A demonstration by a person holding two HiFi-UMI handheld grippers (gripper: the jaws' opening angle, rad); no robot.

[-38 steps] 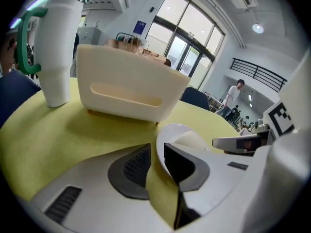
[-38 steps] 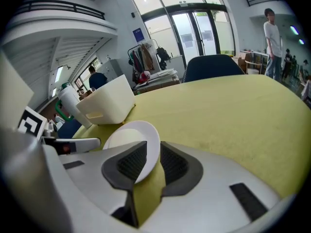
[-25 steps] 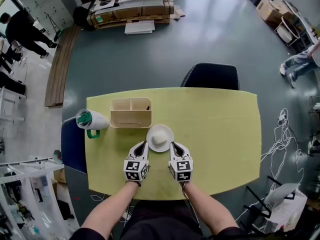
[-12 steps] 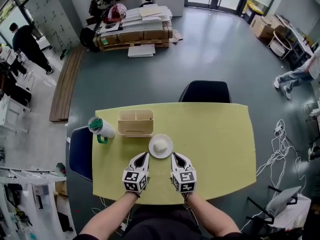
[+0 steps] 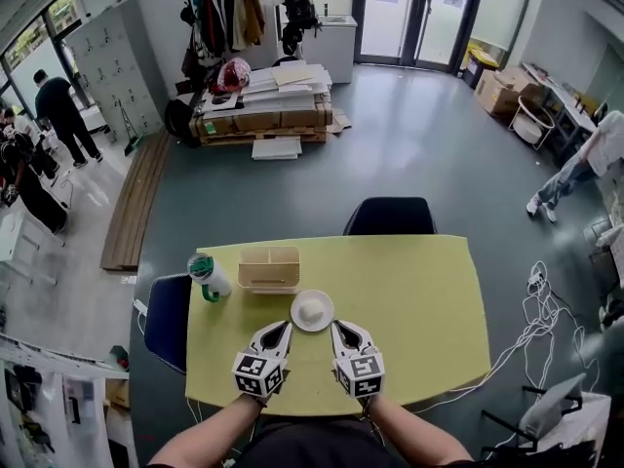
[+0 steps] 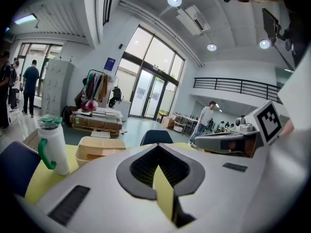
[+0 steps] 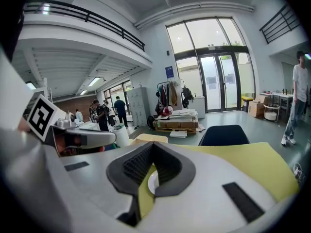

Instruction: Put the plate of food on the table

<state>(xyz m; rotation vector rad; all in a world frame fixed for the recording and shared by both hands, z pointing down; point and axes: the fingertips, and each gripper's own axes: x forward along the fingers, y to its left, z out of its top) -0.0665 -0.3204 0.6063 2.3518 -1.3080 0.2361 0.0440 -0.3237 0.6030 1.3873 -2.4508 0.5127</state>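
A white plate [image 5: 312, 311] with a pale mound of food sits on the yellow table [image 5: 419, 300], near its front middle. My left gripper [image 5: 277, 331] rests just in front of the plate on its left, jaws together and empty. My right gripper [image 5: 342, 330] mirrors it on the plate's right, also shut and empty. In the left gripper view the left gripper [image 6: 158, 152] shows only a thin strip of table between its jaws. In the right gripper view the right gripper [image 7: 152, 152] shows a sliver of the plate [image 7: 151, 182] through its narrow gap.
A beige divided box [image 5: 269, 268] stands behind the plate, with a white tumbler [image 5: 208, 273] with a green lid to its left. Dark chairs stand at the table's far side [image 5: 388, 216] and left end [image 5: 168, 322]. People stand far off on the floor.
The head view has risen and takes in more of the room. The plate stays on the table, and both grippers now sit slightly back from its sides.
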